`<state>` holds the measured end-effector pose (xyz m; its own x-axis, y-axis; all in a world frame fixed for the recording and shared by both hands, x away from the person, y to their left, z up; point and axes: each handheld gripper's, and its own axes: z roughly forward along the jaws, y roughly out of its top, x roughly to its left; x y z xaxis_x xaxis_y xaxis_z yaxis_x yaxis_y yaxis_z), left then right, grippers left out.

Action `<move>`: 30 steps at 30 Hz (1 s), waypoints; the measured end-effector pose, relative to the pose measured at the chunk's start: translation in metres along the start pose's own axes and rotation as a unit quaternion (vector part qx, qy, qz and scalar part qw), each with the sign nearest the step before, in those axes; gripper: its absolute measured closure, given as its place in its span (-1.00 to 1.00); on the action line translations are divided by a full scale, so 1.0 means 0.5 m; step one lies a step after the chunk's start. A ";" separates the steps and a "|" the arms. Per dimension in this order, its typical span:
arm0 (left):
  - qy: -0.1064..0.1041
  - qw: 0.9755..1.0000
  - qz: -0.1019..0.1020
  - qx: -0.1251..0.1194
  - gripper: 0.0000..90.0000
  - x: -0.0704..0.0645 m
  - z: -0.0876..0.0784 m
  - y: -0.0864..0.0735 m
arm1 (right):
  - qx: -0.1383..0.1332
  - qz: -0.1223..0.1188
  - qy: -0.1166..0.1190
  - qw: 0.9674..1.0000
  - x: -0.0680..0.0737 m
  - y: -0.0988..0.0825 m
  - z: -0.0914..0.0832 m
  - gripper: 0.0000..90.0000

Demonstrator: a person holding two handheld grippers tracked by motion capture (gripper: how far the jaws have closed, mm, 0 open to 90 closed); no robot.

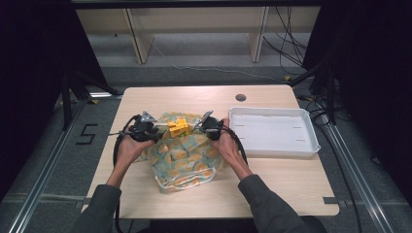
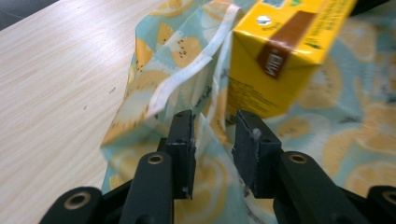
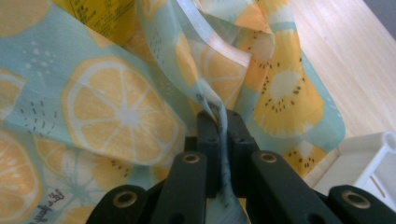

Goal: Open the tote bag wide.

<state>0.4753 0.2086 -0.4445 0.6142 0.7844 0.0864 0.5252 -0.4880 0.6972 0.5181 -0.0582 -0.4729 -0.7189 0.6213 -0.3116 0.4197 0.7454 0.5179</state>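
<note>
The right gripper (image 3: 218, 122) is pinched tight on a fold of the fruit-print cloth bag (image 1: 182, 158), while the left gripper (image 2: 214, 133) has its jaws partly apart, a strip of the bag's edge hanging loose between them without being pressed. The bag lies crumpled at the middle of the wooden table (image 1: 291, 187), just left of a white tray (image 1: 311, 145), with a yellow carton (image 2: 280, 51) sitting at its mouth between the two grippers. The cloth looks thin, soft and floppy, so it is probably best taken by its white-hemmed rim; the carton seems light and stiff.
</note>
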 end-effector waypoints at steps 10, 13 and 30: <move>0.004 0.998 -0.027 0.054 0.90 0.028 0.050 -0.059 | 0.010 0.007 0.010 1.000 0.008 -0.004 0.009 0.94; 0.003 0.997 -0.040 0.061 0.90 0.033 0.062 -0.076 | 0.014 0.007 0.015 1.000 0.009 -0.007 0.012 0.94; 0.017 0.998 -0.047 -0.033 -0.10 -0.010 -0.048 -0.071 | -0.032 0.045 0.023 0.998 0.004 -0.011 -0.016 0.12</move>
<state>0.4393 0.2315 -0.4525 0.5428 0.8389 0.0413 0.5395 -0.3859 0.7483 0.5101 -0.0630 -0.4701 -0.7055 0.6718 -0.2255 0.4477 0.6692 0.5930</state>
